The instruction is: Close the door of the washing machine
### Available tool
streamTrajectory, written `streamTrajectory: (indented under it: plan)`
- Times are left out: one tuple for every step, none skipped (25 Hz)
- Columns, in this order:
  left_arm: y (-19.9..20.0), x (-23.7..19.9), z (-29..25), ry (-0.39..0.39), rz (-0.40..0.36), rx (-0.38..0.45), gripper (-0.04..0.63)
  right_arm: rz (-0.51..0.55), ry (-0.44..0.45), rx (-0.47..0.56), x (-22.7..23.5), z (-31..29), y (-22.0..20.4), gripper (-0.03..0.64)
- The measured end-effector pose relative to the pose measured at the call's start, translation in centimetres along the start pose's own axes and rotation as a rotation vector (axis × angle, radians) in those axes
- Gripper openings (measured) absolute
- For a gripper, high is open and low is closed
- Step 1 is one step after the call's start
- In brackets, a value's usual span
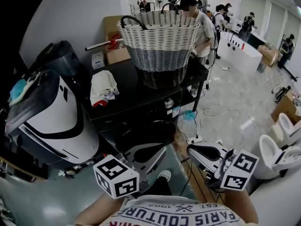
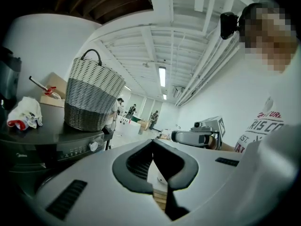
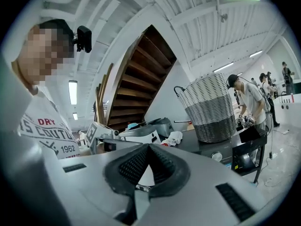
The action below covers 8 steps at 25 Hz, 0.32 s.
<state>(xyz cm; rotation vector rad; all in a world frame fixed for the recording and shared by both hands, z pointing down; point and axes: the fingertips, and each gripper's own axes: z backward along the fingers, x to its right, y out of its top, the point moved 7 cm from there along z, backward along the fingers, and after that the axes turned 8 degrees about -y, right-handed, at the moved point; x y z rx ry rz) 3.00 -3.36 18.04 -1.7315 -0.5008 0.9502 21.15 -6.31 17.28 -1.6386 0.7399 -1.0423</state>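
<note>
The left claw (image 2: 153,144) is closed and holds nothing. The right claw (image 3: 148,147) is closed and empty too. Both are low, close to the person's shirt (image 1: 188,215). Just past the left claw is the round dark door (image 1: 146,134). It hangs open at the front of the black washer (image 1: 136,108). On top of the washer sit a cloth (image 1: 103,87) and a big basket (image 1: 160,41). Far back, people (image 1: 202,27) stand in the room.
</note>
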Motion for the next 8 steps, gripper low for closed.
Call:
streamTrajectory:
  plan:
    - [0.1, 0.0, 0.0, 0.004, 0.0, 0.006, 0.025, 0.004, 0.004, 0.002, -0.1, -0.1, 0.2, 0.021]
    - [0.3, 0.1, 0.1, 0.008, 0.001, 0.012, 0.025, 0.007, 0.007, 0.003, -0.2, -0.1, 0.3, 0.021]
    - [0.5, 0.2, 0.1, 0.01, 0.001, 0.018, 0.025, 0.01, 0.011, 0.003, -0.2, 0.0, 0.4, 0.021]
    - [0.6, 0.4, 0.1, 0.012, -0.001, 0.023, 0.025, 0.011, 0.014, 0.003, -0.3, 0.1, 0.5, 0.021]
    - [0.8, 0.6, 0.1, 0.014, -0.005, 0.026, 0.025, 0.013, 0.016, 0.003, -0.4, 0.2, 0.7, 0.021]
    - [1.0, 0.8, 0.2, 0.015, -0.008, 0.028, 0.025, 0.014, 0.018, 0.004, -0.5, 0.3, 0.8, 0.021]
    - [1.2, 0.9, 0.2, 0.017, -0.012, 0.03, 0.025, 0.015, 0.021, 0.006, -0.6, 0.4, 0.9, 0.021]
    - [1.4, 1.1, 0.3, 0.019, -0.015, 0.032, 0.025, 0.016, 0.023, 0.008, -0.7, 0.6, 1.1, 0.021]
